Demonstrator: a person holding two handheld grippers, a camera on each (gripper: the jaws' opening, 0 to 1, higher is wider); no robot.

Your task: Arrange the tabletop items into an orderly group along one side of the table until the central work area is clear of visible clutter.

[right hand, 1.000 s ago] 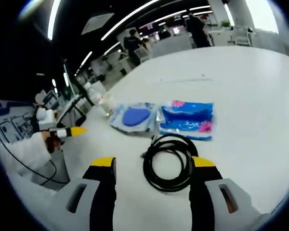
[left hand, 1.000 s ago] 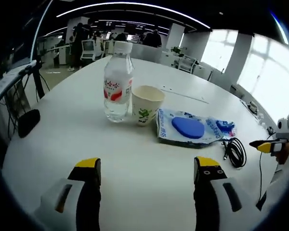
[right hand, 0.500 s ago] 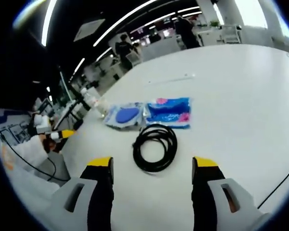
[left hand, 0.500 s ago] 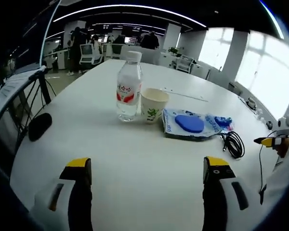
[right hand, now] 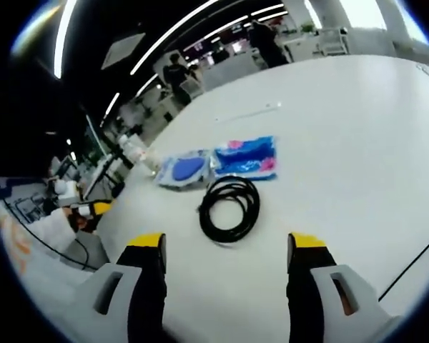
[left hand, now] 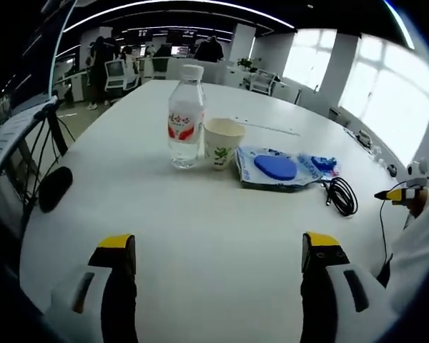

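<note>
A clear water bottle [left hand: 184, 118] with a red label stands upright beside a paper cup [left hand: 222, 143] on the white table [left hand: 129, 179]. To their right lie a packet with a blue oval [left hand: 274, 168], a second blue packet [left hand: 322, 164] and a coiled black cable [left hand: 341, 196]. My left gripper [left hand: 219, 246] hangs open over bare table, well short of them. In the right gripper view the cable coil [right hand: 230, 207] lies just beyond my open right gripper [right hand: 227, 243]. Past it lie the oval packet [right hand: 182, 170] and the blue-and-pink packet [right hand: 244, 157]. Nothing sits between either pair of jaws.
A dark oval object [left hand: 55, 189] sits at the table's left edge. A thin white strip [left hand: 268, 127] lies farther back. A loose black wire [right hand: 415, 264] crosses the table at the right. The other gripper's yellow tip [left hand: 397, 194] shows at the right, held in a hand. People stand far behind.
Both views have drawn back from the items, which now look smaller and farther off. The bottle, cup, packets and cable keep their places on the table. Both grippers stay open.
</note>
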